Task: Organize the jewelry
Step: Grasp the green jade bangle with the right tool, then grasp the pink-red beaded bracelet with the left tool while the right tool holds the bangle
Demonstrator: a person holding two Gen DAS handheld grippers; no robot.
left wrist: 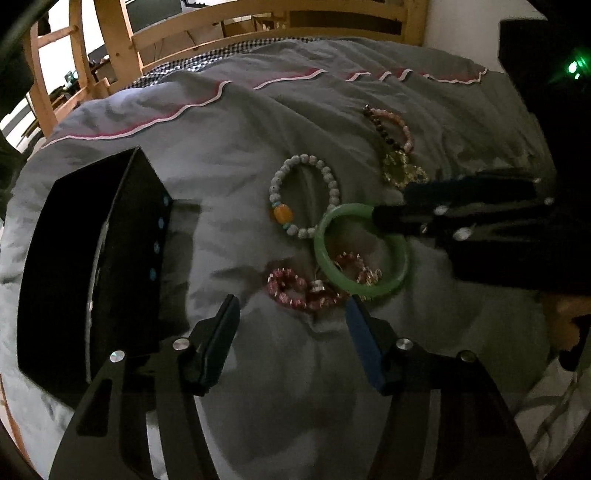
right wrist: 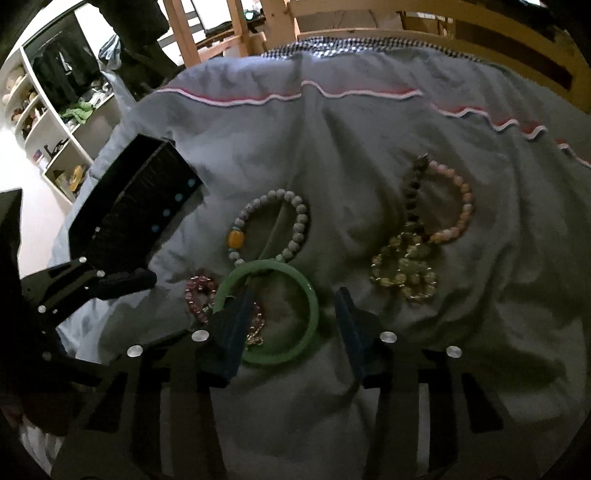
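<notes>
A green jade bangle (left wrist: 327, 254) (right wrist: 306, 306) lies on the grey duvet among bead bracelets: a white one with an amber bead (left wrist: 284, 214) (right wrist: 236, 238), dark pink ones (left wrist: 286, 286) (right wrist: 199, 288), a yellow one (left wrist: 397, 170) (right wrist: 402, 273) and a pale pink one (left wrist: 404, 129) (right wrist: 463, 206). My right gripper (right wrist: 293, 295) is open, one finger inside the bangle and one outside its right rim. My left gripper (left wrist: 291, 304) is open and empty just short of the dark pink bracelets. A black jewelry box (left wrist: 92, 266) (right wrist: 125, 206) stands at left.
The grey duvet (left wrist: 258, 129) (right wrist: 369, 147) has a pink-and-white wavy trim at its far edge. A wooden bed frame (left wrist: 332, 14) (right wrist: 480, 22) rises behind. White shelves (right wrist: 55, 122) with clutter stand at far left in the right wrist view.
</notes>
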